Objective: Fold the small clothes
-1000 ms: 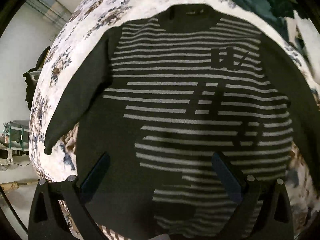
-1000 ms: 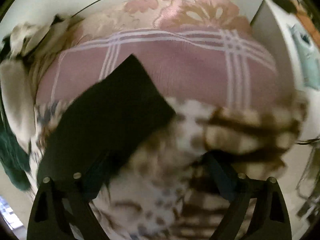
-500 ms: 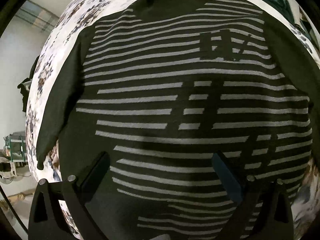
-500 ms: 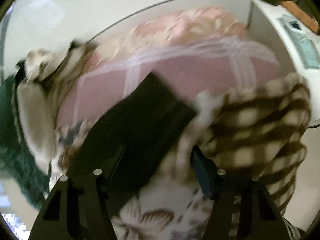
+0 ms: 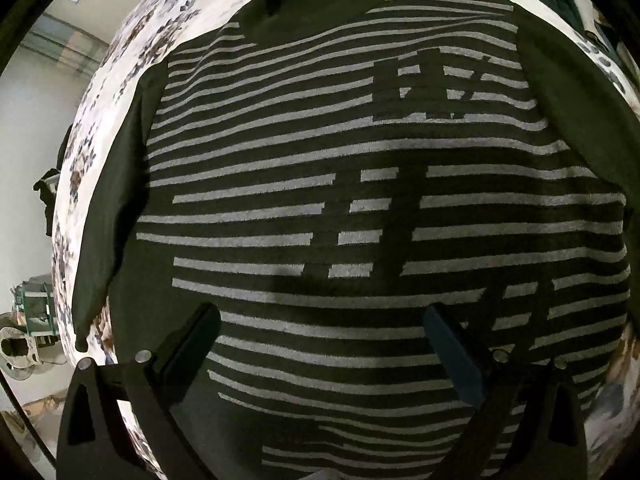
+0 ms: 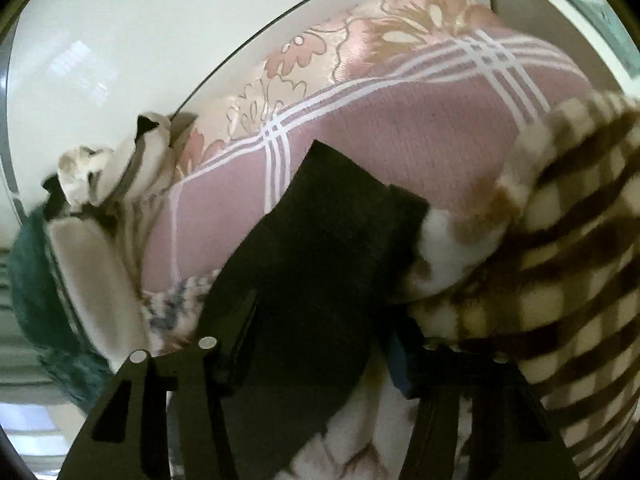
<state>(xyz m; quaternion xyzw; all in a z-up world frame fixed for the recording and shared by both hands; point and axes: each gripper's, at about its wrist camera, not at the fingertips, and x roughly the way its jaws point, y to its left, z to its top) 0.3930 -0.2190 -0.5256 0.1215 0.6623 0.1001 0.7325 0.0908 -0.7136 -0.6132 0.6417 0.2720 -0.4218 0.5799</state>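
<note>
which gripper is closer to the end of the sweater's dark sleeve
Right. The right gripper has the dark sleeve between its closing jaws. The left gripper hangs open above the striped sweater front, away from either sleeve end.

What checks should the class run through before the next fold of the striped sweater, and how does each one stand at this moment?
1. Sweater spread flat, front up, on the floral bedspread: ok.
2. Left hand-held gripper open over the lower body of the sweater, nothing between its fingers: ok.
3. Dark sleeve lies between the fingers of the right hand-held gripper, whose jaws are closing: ok.
4. Right pads already pressing on the sleeve: cannot tell.
5. Sleeve end clear of the brown checked blanket: not ok, they meet at the cuff.
6. Other sleeve straight along the sweater's side: ok.
</note>
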